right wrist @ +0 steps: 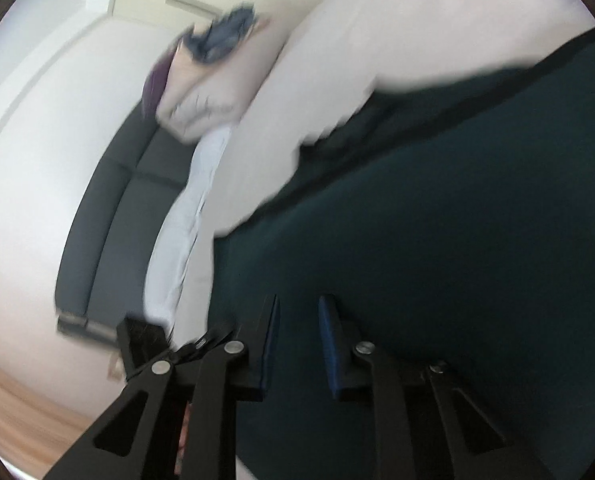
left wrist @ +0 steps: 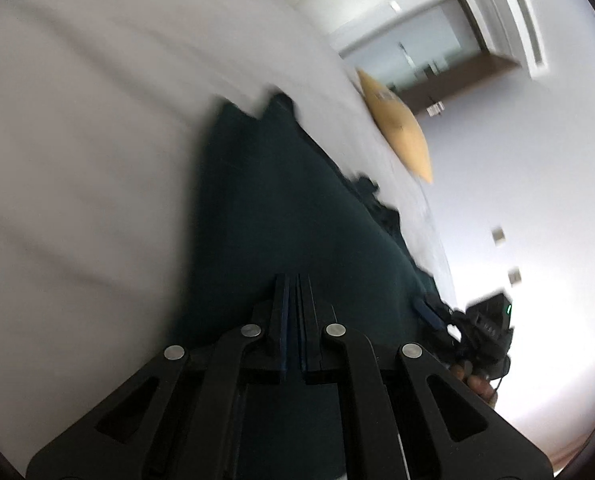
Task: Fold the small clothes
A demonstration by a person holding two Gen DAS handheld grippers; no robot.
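A dark teal garment (left wrist: 281, 208) lies spread on the white bed sheet (left wrist: 77, 140). My left gripper (left wrist: 293, 284) is over its near part with its jaws closed together; whether cloth is pinched between them I cannot tell. In the right wrist view the same garment (right wrist: 437, 220) fills the right side. My right gripper (right wrist: 297, 308) hovers at its near edge with its jaws apart and nothing between them. The right gripper (left wrist: 485, 328) also shows at the garment's far side in the left wrist view. Both views are motion-blurred.
A yellow cushion (left wrist: 397, 124) lies at the bed's far edge. A patterned pillow (right wrist: 213, 68) and a light blue cloth (right wrist: 185, 216) lie near a dark sofa (right wrist: 109, 208). Wood floor (right wrist: 25, 404) shows at the lower left.
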